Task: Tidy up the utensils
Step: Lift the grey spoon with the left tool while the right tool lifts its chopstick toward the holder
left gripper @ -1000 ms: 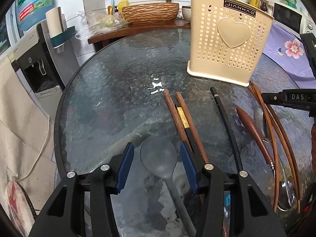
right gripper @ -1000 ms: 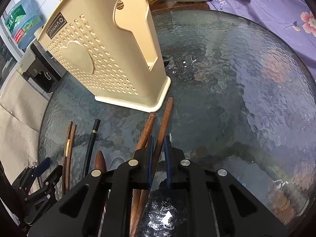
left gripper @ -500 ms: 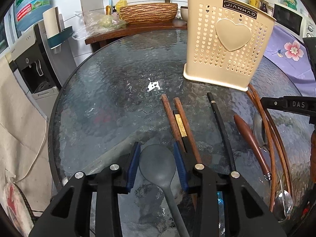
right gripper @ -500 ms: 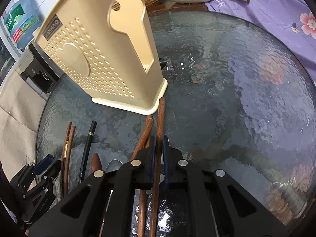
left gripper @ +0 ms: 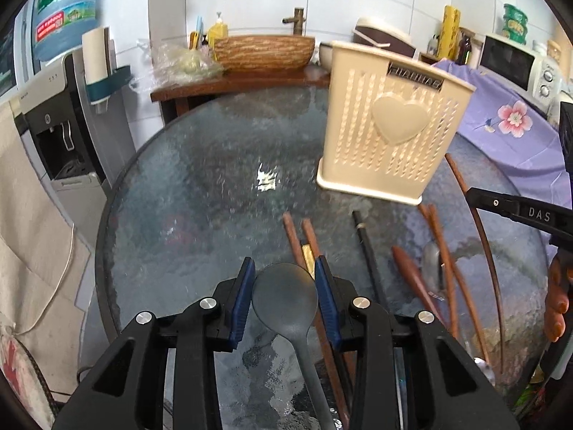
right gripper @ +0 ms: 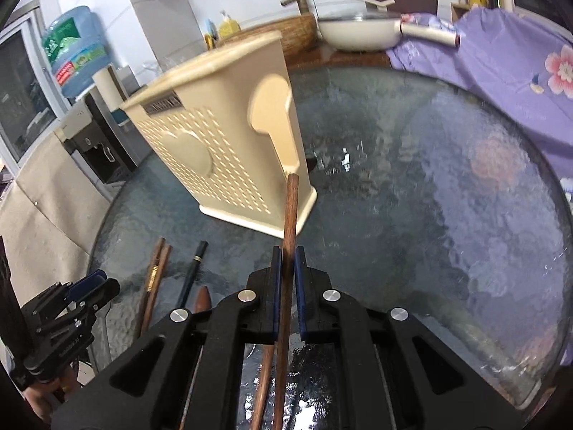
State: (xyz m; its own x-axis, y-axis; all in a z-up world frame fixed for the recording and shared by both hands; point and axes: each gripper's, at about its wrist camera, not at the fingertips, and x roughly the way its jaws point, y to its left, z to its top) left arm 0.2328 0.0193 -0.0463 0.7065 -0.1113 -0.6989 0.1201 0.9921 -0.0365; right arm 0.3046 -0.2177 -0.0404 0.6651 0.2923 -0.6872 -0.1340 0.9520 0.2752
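Left gripper (left gripper: 285,288) pinches a dark grey spoon (left gripper: 285,295) by its bowl. Right gripper (right gripper: 287,279) clamps a long reddish-brown chopstick (right gripper: 290,215) above the glass table (right gripper: 412,215).

Round dark textured-glass table (left gripper: 200,193) fills the centre. At eleven o'clock, a blue water-cooler bottle (left gripper: 64,7); at twelve, a woven brown basin (left gripper: 264,52); at two, purple floral cloth (left gripper: 501,122) and white microwave (left gripper: 519,64).

A home kitchen: microwave (left gripper: 515,62), basin faucet (left gripper: 296,21), water dispenser (left gripper: 53,114), frying pan (right gripper: 358,34).

Left gripper (left gripper: 284,295) closed on gray spoon (left gripper: 286,299); chopstick (right gripper: 289,236) lifted.
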